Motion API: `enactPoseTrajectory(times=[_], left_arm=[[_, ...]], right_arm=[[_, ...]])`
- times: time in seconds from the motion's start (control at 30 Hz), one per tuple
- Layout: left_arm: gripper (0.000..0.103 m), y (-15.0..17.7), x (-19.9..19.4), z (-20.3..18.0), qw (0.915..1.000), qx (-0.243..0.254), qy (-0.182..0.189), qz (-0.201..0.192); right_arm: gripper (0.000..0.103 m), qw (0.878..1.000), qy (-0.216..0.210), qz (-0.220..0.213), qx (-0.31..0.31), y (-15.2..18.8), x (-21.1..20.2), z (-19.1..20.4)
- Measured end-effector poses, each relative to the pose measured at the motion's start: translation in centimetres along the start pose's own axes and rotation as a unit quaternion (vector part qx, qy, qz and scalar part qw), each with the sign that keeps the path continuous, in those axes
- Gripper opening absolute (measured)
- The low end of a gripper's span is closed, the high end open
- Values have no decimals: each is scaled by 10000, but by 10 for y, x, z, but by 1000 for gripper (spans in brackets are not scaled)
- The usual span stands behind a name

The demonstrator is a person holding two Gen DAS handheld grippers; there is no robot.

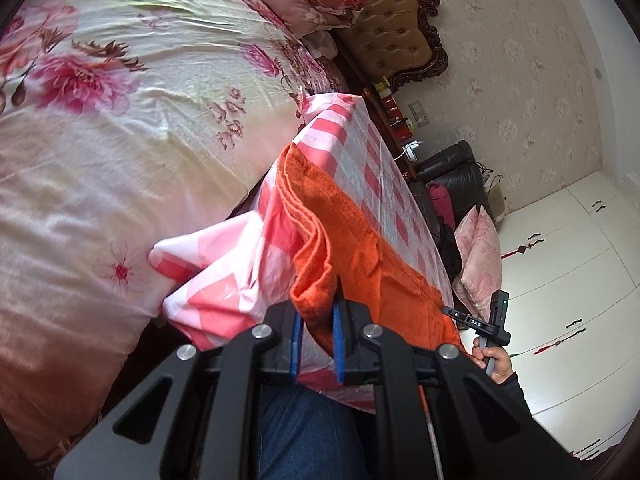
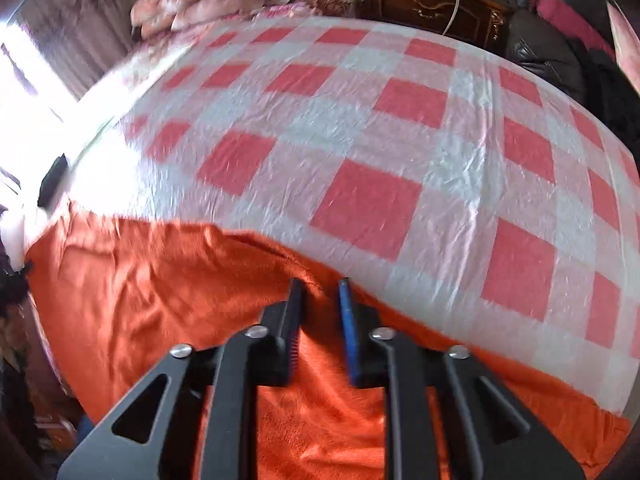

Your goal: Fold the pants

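Left wrist view: the left gripper, low centre, clenched a raised fold of the orange fleece pants on the pink-checked plastic tablecloth; the right gripper gripped their near edge, open cloth beyond.

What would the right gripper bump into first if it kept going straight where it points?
Probably the orange pants: the right gripper points down at them, with the checkered cloth just beyond. Depth is hard to judge.
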State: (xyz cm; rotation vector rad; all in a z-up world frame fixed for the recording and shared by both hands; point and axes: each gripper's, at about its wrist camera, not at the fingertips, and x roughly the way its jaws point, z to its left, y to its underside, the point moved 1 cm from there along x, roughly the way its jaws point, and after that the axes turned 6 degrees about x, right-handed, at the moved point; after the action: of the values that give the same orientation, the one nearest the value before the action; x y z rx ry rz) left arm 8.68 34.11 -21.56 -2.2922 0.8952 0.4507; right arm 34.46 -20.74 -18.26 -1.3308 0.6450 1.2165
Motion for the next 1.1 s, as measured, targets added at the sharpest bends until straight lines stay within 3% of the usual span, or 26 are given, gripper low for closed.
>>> enactPoseTrajectory(times=[0.13, 0.27, 0.33, 0.4, 0.53, 0.6, 0.67, 0.8, 0.87, 0.93, 1.1], left_arm=[[12, -17, 15, -4, 9998, 129, -117, 107], [12, -30, 27, 1, 9995, 44, -242, 186], [20, -33, 30, 5, 9992, -49, -331, 201], [29, -33, 31, 11, 9990, -167, -365, 170], [54, -30, 17, 18, 9979, -394, -498, -87], [54, -26, 5, 20, 9957, -495, -720, -302], [52, -24, -10, 14, 9922, -450, -971, -641], [52, -17, -18, -31, 9886, 129, -1172, -936], [52, -9, -9, -63, 9891, 493, -1074, -878], [52, 0, 4, -94, 9885, 864, -966, -778], [52, 34, 31, -155, 9823, 1619, -797, -511]], right_arm=[[10, 9994, 209, -208, 187, -16, 6, -8], [16, 9985, 15, -329, 431, -23, 9, -20], [20, 9960, 61, -630, 628, -21, -13, -33], [43, 9886, 404, -1098, 946, -10, -50, -57], [48, 9619, 1039, -1684, 1890, 47, -130, -135], [48, 9391, 1826, -1747, 2331, 94, -162, -178], [48, 9266, 2066, -1615, 2695, 135, -176, -208], [48, 9269, 1530, -1340, 3153, 208, -175, -229], [48, 9305, 1367, -1180, 3186, 224, -162, -227], [39, 9365, 1380, -949, 3081, 235, -138, -222], [39, 9255, 1566, -1249, 3213, 251, -161, -212]])
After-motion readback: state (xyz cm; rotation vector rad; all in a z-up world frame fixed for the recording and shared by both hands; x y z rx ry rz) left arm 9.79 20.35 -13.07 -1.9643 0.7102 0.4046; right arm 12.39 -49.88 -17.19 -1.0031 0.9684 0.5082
